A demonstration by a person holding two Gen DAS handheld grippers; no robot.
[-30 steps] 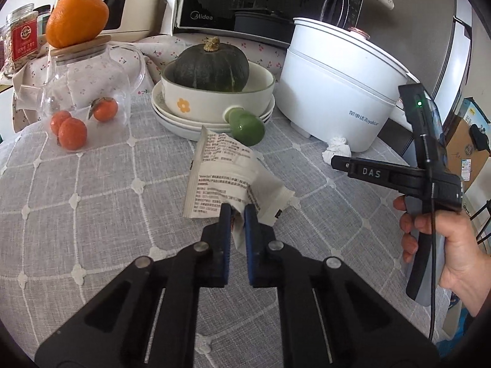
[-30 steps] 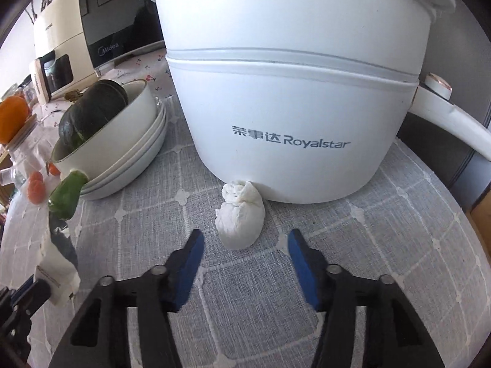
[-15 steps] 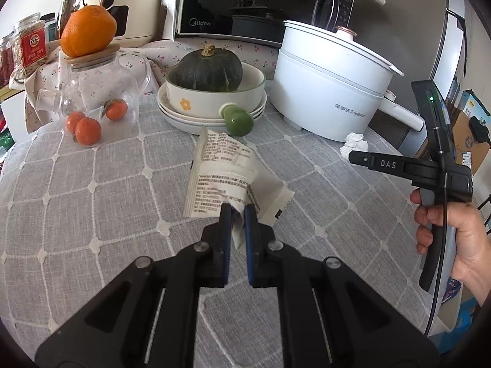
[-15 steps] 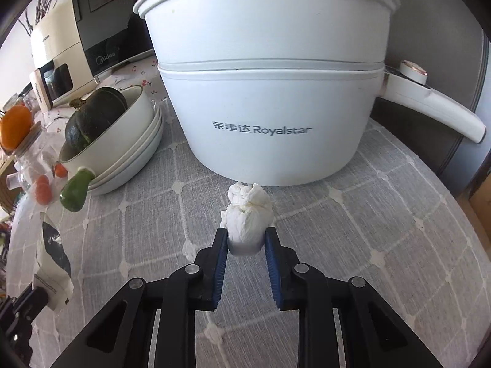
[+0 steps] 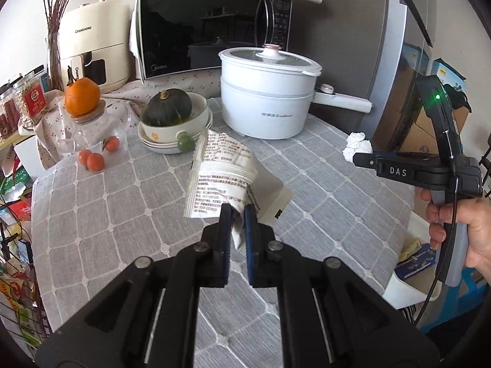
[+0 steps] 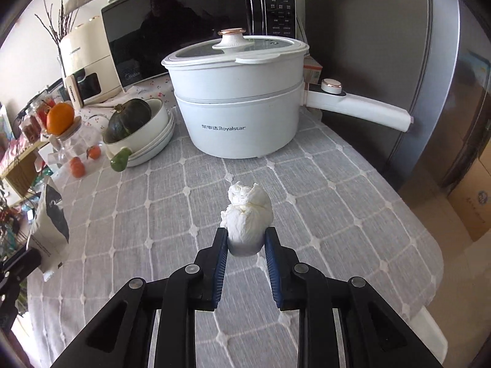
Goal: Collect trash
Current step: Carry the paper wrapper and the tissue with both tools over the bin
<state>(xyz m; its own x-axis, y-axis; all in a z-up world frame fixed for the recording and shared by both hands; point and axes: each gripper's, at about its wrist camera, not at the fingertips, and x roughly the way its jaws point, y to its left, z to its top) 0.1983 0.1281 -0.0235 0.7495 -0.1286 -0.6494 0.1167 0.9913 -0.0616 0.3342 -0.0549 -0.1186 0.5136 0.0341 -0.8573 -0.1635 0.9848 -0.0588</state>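
Presently the left gripper [image 5: 237, 214] has its fingers [image 5: 225, 218] nearly closed, pinching the lower edge of a crumpled printed wrapper [image 5: 225, 178], which hangs clear above the counter [image 5: 122, 214] with its text side facing the camera. The right gripper [image 6: 246, 239] has its fingers [image 6: 221, 245] closed partway on a wadded white tissue [image 6: 248, 214]; both blue pads press against the wad's sides, and it too is lifted off the cloth. In the left wrist view the right gripper [image 5: 357, 159] appears at the right edge, held by a hand [image 5: 460, 230], with the tissue [image 5: 356, 145] showing white at its tip. In the right wrist view the wrapper [image 6: 50, 214] shows at the far left. A grey cloth with a white diamond grid covers the counter. Beyond the fingers stands a white Royalstar electric pot [image 6: 242, 104] with a glass lid and a long side handle. Left of the pot, a dark green squash [image 5: 168, 107] sits in a white bowl [image 5: 172, 130] stacked on plates. Further left, an orange [image 5: 82, 96] rests on the lid of a glass jar [image 5: 101, 141] holding small orange fruits. A black Midea microwave [image 5: 211, 27] and a cream Changhong appliance [image 5: 95, 49] stand at the back.
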